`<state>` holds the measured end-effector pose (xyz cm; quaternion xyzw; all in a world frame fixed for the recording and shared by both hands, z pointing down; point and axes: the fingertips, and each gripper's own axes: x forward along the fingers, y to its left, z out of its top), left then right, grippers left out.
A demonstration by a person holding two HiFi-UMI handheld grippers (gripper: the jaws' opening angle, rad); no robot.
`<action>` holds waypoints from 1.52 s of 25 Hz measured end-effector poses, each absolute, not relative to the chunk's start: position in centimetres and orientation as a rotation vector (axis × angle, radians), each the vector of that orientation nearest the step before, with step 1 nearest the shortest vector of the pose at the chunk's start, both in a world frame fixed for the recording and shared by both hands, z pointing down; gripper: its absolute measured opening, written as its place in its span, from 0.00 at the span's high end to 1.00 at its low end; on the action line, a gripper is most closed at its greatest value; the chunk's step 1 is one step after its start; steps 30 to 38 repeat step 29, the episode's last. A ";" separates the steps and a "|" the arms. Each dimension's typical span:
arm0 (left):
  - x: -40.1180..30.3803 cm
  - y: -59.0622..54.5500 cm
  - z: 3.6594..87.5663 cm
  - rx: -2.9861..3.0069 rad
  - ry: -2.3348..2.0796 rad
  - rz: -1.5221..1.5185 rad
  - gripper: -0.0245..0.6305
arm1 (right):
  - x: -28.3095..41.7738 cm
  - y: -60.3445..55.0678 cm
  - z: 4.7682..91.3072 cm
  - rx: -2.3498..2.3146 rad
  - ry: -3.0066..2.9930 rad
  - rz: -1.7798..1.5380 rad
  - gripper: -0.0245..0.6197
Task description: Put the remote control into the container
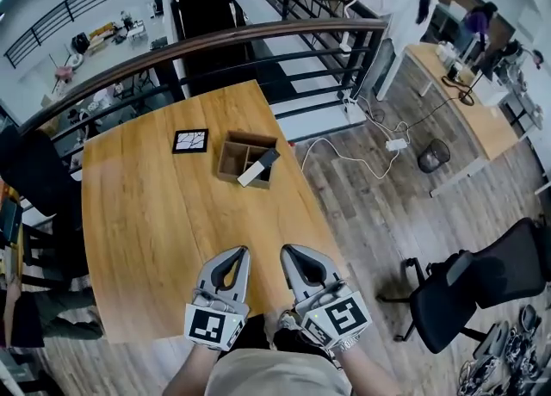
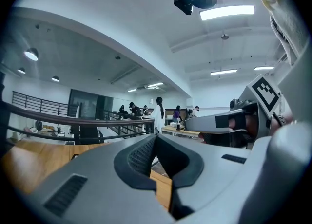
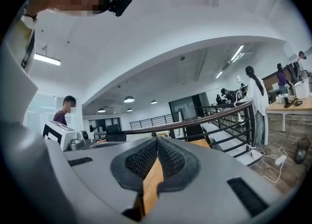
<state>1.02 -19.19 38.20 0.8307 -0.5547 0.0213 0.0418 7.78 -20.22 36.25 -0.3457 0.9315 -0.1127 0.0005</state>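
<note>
**Remote control (image 1: 258, 168) lodged in container; both grippers idle**

The wooden table (image 1: 146, 239) carries the container (image 1: 232, 157), an open compartmented wooden box, toward its far end near the railing. The remote control stands tilted in the box's right-hand compartment, with its upper end above the rim.

The left gripper (image 1: 238, 253) and the right gripper (image 1: 288, 251) sit side by side at the table's near edge, well apart from the box. Each has its jaws brought together at the tips, with nothing between them.

Assessment: the placement step appears complete. At most, the next move would be a reach across the table to nudge the remote control lower into its compartment.
</note>
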 end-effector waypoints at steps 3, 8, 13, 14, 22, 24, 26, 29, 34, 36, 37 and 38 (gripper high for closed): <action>3.0 -16.8 37.6 2.536 -1.709 0.075 0.94 | 9.6 -18.2 35.3 -1.068 2.921 -0.324 0.93; 5.3 -13.8 37.0 2.545 -1.740 0.087 0.94 | 11.7 -15.2 35.1 -1.046 2.921 -0.305 0.94; 6.5 -11.7 37.1 2.535 -1.761 0.083 0.94 | 13.3 -13.3 35.9 -1.061 2.927 -0.324 0.94; 6.7 -11.4 37.2 2.527 -1.764 0.075 0.94 | 13.6 -13.1 36.0 -1.068 2.928 -0.327 0.94; 7.5 -10.0 37.8 2.499 -1.771 0.058 0.94 | 14.9 -11.7 36.6 -1.088 2.935 -0.349 0.94; 7.5 -9.6 37.9 2.496 -1.777 0.076 0.94 | 14.9 -11.6 36.8 -1.083 2.933 -0.357 0.94; 7.4 -9.2 37.9 2.489 -1.788 0.081 0.94 | 14.9 -11.4 37.0 -1.078 2.933 -0.370 0.94; 7.3 -8.5 37.7 2.461 -1.811 0.044 0.94 | 14.9 -10.9 37.2 -1.064 2.936 -0.385 0.94; 7.3 -8.5 37.7 2.461 -1.811 0.044 0.94 | 14.9 -10.9 37.2 -1.064 2.936 -0.385 0.94; 7.3 -8.5 37.7 2.461 -1.811 0.044 0.94 | 14.9 -10.9 37.2 -1.064 2.936 -0.385 0.94; 7.3 -8.5 37.7 2.461 -1.811 0.044 0.94 | 14.9 -10.9 37.2 -1.064 2.936 -0.385 0.94; 7.3 -8.5 37.7 2.461 -1.811 0.044 0.94 | 14.9 -10.9 37.2 -1.064 2.936 -0.385 0.94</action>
